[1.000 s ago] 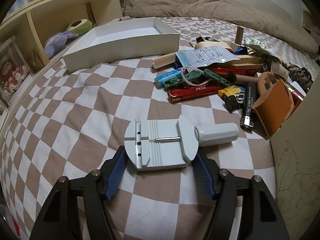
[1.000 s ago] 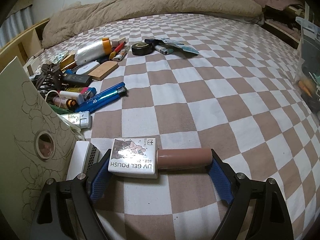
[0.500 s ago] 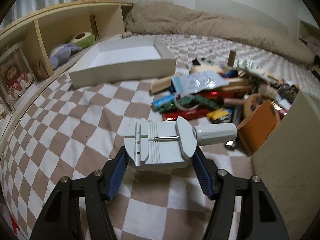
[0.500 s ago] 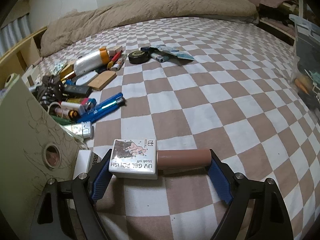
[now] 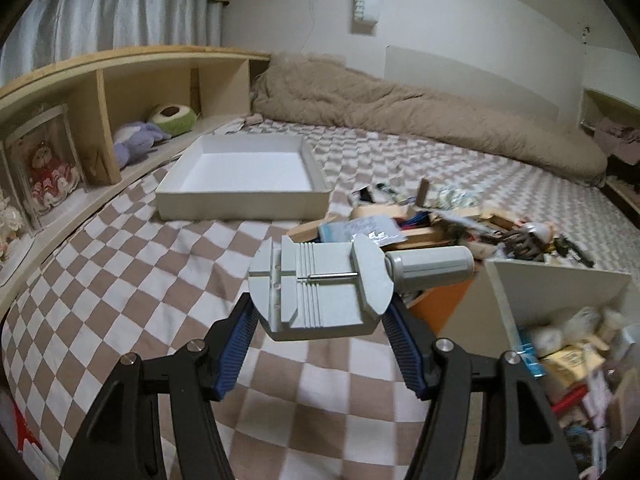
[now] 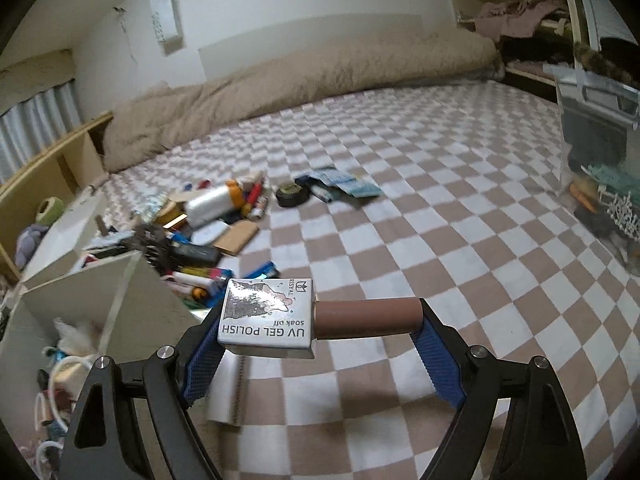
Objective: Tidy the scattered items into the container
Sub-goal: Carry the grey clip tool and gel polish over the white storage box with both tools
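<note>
Left wrist view: left gripper is clamped on a grey tool, its blue pads pressing both sides, knob sticking out to the right.
Right wrist view: right gripper is clamped on a gel polish bottle lengthwise, one pad on the square base, the other on the brown cap end.
Change: a second ago both items lay on the checked bedspread between the jaws; now both are lifted clear of it, and more of the room shows behind them.
Container: a box with mixed things already inside sits just beside both grippers, at the right in the left view and the left in the right view.
Tray: an empty white tray lies farther up the bed, near the shelf.
Pile: many scattered items remain on the bedspread beyond the box.
Meaning: the pick-up looks done for both hands; the carry to the box is probably next, then the release.
Risk: the bottle is held by its ends, so it may pivot.
</note>
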`<act>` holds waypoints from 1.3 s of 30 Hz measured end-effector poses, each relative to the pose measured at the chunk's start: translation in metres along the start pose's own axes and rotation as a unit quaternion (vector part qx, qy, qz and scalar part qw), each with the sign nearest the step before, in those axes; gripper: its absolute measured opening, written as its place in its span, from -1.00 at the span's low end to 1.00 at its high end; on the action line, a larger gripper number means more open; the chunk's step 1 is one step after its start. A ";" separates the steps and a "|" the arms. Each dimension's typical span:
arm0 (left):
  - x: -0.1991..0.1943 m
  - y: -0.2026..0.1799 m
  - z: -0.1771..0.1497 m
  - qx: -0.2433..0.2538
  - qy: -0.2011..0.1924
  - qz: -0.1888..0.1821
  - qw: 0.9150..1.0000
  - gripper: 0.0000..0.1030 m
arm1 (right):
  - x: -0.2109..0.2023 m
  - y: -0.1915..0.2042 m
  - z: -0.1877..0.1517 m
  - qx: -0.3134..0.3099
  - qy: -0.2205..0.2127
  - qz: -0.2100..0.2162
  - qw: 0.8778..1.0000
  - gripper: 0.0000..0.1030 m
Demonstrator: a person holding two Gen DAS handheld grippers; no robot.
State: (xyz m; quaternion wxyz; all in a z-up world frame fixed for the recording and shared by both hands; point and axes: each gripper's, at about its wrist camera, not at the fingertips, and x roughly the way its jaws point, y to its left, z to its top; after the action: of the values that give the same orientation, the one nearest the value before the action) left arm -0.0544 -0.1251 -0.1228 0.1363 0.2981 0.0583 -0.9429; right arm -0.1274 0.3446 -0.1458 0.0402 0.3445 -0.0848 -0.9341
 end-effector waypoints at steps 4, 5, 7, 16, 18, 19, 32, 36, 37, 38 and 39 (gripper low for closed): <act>-0.016 -0.014 0.008 0.014 -0.008 -0.009 1.000 0.23 | -0.018 0.013 0.002 -0.018 -0.021 0.007 1.000 0.69; -0.020 -0.018 0.010 0.017 -0.010 -0.012 1.000 0.23 | -0.024 0.016 0.002 -0.022 -0.027 0.009 0.999 0.69; -0.028 -0.022 0.012 0.017 -0.012 -0.020 1.000 0.23 | -0.034 0.023 0.003 -0.027 -0.038 0.018 0.999 0.69; -0.070 -0.048 0.009 0.044 -0.028 -0.038 0.998 0.24 | -0.066 0.058 -0.004 -0.063 -0.053 0.052 0.995 0.69; -0.079 -0.054 0.007 0.051 -0.032 -0.045 0.997 0.24 | -0.074 0.067 -0.007 -0.072 -0.051 0.059 0.994 0.69; -0.082 -0.056 0.006 0.054 -0.033 -0.048 0.997 0.24 | -0.078 0.073 -0.009 -0.079 -0.048 0.065 0.994 0.69; -0.121 -0.093 -0.010 0.088 -0.031 -0.107 0.990 0.24 | -0.108 0.116 -0.037 -0.124 -0.011 0.091 0.988 0.69; -0.125 -0.101 -0.018 0.093 -0.021 -0.117 0.989 0.23 | -0.108 0.121 -0.045 -0.124 0.003 0.096 0.988 0.69; -0.126 -0.102 -0.020 0.094 -0.019 -0.119 0.988 0.23 | -0.108 0.121 -0.048 -0.122 0.007 0.098 0.988 0.69; -0.127 -0.104 -0.022 0.096 -0.016 -0.122 0.988 0.24 | -0.108 0.121 -0.050 -0.120 0.012 0.099 0.988 0.69; -0.129 -0.106 -0.025 0.098 -0.012 -0.125 0.987 0.24 | -0.107 0.120 -0.053 -0.115 0.016 0.101 0.988 0.69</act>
State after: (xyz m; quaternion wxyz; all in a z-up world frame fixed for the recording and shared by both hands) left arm 0.0293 0.0099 -0.0659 -0.0118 0.2892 0.0007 -0.9572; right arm -0.0097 0.2343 -0.0947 0.1747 0.3425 -0.0101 -0.9231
